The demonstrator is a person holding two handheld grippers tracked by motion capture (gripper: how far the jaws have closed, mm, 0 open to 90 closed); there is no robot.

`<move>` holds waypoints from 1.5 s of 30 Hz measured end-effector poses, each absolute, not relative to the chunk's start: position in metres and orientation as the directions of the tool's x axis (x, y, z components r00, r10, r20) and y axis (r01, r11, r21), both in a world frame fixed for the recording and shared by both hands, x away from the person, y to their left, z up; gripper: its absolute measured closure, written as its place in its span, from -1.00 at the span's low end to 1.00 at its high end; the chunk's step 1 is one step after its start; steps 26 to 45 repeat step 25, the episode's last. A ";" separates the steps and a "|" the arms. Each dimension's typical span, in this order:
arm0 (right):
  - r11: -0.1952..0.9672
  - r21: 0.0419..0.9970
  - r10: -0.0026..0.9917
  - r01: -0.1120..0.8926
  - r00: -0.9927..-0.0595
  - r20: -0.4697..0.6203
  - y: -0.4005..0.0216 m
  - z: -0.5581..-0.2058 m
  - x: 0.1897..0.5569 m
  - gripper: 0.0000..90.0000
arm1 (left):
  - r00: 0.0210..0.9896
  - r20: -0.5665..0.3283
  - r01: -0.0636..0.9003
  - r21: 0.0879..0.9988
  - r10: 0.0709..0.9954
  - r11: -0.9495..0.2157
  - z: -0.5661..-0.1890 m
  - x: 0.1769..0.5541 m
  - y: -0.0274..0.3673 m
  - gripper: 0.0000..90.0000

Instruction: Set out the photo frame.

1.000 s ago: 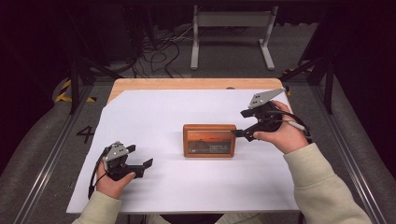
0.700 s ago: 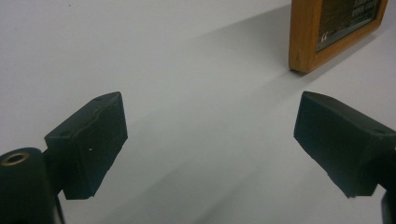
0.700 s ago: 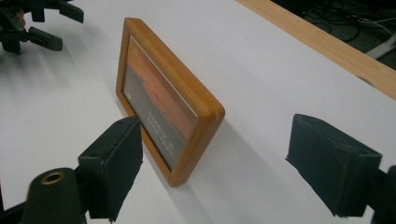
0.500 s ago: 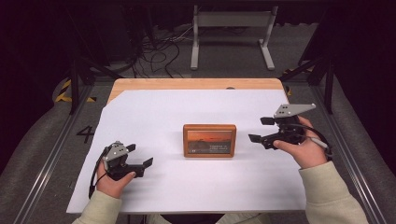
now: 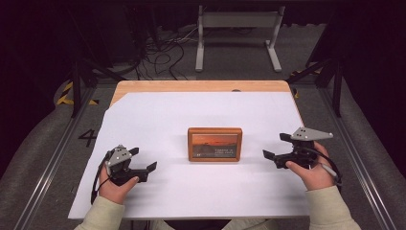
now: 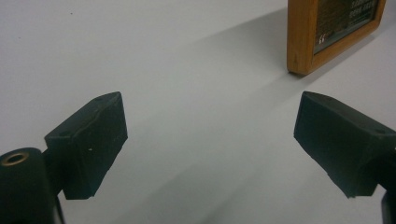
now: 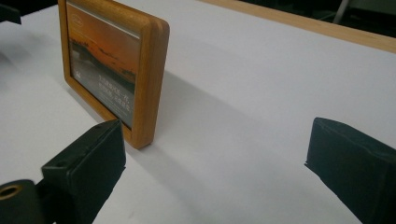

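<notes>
Holding our right gripper [image 5: 276, 150] just above the white sheet [image 5: 158, 120], we are keeping its two black jaws spread wide with nothing between them, its tips pointing toward the right edge of the wooden picture frame [image 5: 215, 144] but staying apart from it. Our right hand [image 5: 310, 168] is wrapping the gripper's body, and the grey three-cornered plate [image 5: 311, 134] is sitting on top of it while the cable [image 5: 330, 168] is looping past the wrist. In the right gripper view we are looking along the open jaws at the frame [image 7: 116, 70], which is standing upright on its lower edge near the middle of the sheet [image 7: 261, 88], its sunset photo and lines of pale lettering facing our side of the table; one jaw is sitting close by the frame's near corner without touching it. Our left gripper [image 5: 142, 159] is resting low at the near left part of the sheet, well apart from the frame, and we are holding it in our left hand [image 5: 116, 184] with its jaws likewise wide open and empty. In the left gripper view the frame's corner [image 6: 327, 32] is showing at the upper right, beyond the jaws. A strip of bare wooden tabletop [image 5: 201, 86] is showing along the far edge of the sheet.
</notes>
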State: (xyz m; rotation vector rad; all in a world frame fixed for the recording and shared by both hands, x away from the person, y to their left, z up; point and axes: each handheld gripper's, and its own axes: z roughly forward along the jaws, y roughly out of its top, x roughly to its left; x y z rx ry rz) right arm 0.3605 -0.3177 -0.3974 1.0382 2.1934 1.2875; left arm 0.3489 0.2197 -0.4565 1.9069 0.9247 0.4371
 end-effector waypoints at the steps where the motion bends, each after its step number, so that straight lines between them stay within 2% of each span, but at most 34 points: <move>1: 0.284 0.878 0.761 0.386 -0.647 0.039 -0.320 -0.403 0.359 -0.88 | 0.652 -0.077 0.419 0.866 0.754 -0.274 -0.457 0.349 0.220 -0.78; 7: 0.244 0.887 0.771 0.392 -0.633 0.068 -0.327 -0.431 0.357 -0.88 | 0.659 -0.072 0.412 0.867 0.748 -0.279 -0.456 0.351 0.218 -0.78; 13: 0.236 0.892 0.790 0.386 -0.611 0.055 -0.329 -0.443 0.355 -0.88 | 0.667 -0.075 0.411 0.867 0.741 -0.282 -0.458 0.352 0.216 -0.78; 45: 0.240 0.884 0.792 0.402 -0.607 0.061 -0.328 -0.449 0.356 -0.88 | 0.675 -0.067 0.402 0.868 0.735 -0.290 -0.458 0.352 0.215 -0.80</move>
